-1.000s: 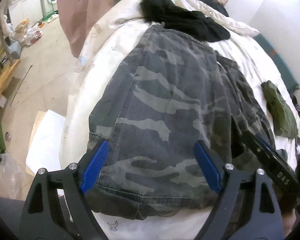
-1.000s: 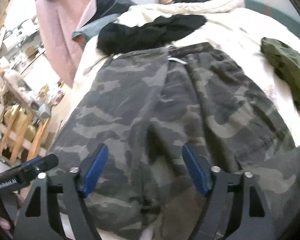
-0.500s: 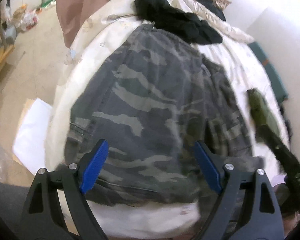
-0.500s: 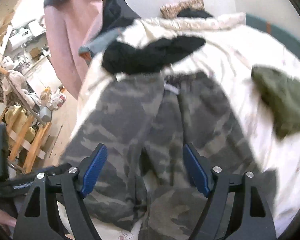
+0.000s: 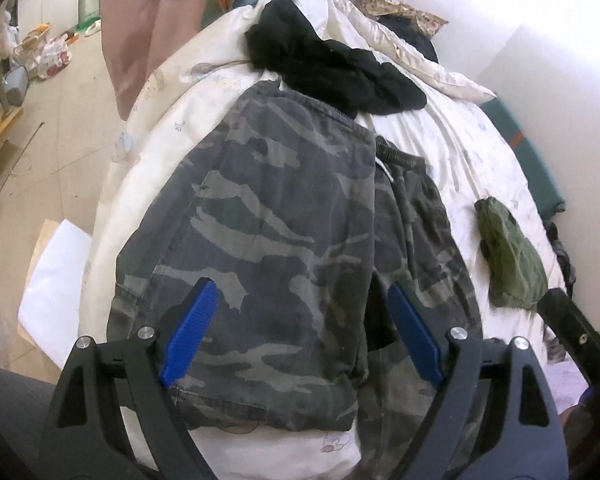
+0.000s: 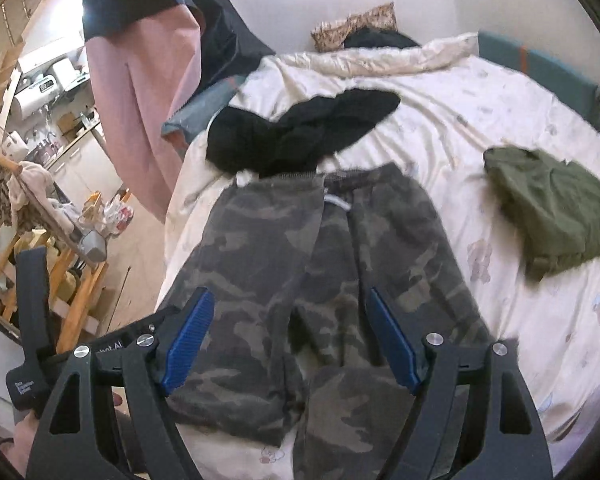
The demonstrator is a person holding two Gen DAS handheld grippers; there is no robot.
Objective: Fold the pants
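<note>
Camouflage pants (image 5: 284, 216) lie flat on the white bed (image 5: 172, 120), waistband at the far end and leg hems toward me. In the right wrist view the pants (image 6: 320, 260) show both legs side by side with a white drawstring at the waist. My left gripper (image 5: 300, 300) hovers open above the lower part of the left leg, nothing between its blue pads. My right gripper (image 6: 288, 308) hangs open above the crotch and thigh area, also holding nothing. The left gripper's body (image 6: 32, 320) shows at the left edge of the right wrist view.
A black garment (image 5: 332, 68) lies just beyond the waistband. An olive green garment (image 6: 556, 220) sits on the sheet to the right. Pink cloth (image 6: 140, 100) hangs at the bed's left side. Floor clutter and a wooden rack (image 6: 28, 248) stand to the left.
Both grippers have risen away from the pants, so more of the bed and the whole garment now show. Both stay open and the pants lie as before.
</note>
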